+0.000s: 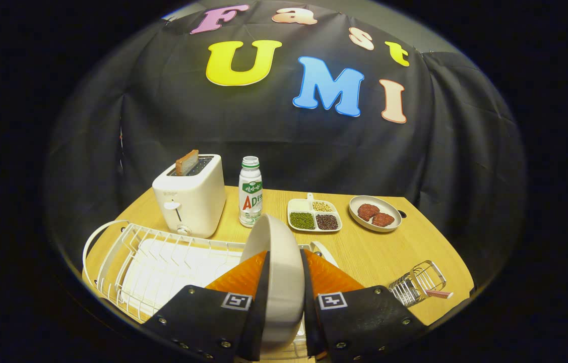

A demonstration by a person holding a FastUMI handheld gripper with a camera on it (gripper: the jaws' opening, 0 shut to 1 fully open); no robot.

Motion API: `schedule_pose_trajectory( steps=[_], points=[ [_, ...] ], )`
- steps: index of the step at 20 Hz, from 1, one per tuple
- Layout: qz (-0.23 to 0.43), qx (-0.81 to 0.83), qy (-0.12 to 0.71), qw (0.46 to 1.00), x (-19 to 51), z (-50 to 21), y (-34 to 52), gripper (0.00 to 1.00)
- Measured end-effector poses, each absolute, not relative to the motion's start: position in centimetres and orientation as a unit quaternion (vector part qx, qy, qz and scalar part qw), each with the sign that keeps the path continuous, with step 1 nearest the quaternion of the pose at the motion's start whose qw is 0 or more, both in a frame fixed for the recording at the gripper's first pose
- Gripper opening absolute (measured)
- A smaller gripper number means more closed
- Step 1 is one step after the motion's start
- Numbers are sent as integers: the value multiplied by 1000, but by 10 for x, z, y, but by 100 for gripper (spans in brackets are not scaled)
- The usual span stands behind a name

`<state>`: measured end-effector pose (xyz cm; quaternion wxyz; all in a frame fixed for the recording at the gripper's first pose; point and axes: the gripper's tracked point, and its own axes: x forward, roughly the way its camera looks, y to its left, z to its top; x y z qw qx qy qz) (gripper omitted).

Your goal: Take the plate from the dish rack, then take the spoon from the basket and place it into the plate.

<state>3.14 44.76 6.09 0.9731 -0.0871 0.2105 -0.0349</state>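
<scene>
The fingers [284, 262] clench the plate [276, 272] on edge (upright between them) above the dish rack [152, 262]; the basket [417, 285] with the spoon [437, 293] lies on the bench [374, 252] nearby.

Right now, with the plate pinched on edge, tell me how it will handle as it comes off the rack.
The plate looks rigid and glazed, so it may slip between the fingers of the gripper shut on it. Held upright by its rim, it could pivot. It looks ceramic, so knocking the dish rack might chip it.
</scene>
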Motion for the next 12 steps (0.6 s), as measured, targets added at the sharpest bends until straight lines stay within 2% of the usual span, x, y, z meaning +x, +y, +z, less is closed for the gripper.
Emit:
schedule_pose_trajectory(
  steps=[1, 2, 5, 12],
  points=[
    [-47, -96, 216, 970, 29, 62, 446, 33],
    [-69, -113, 223, 966, 28, 60, 440, 29],
    [-80, -142, 224, 961, 29, 65, 451, 24],
    [-108, -229, 193, 948, 24, 104, 456, 24]
  ],
)
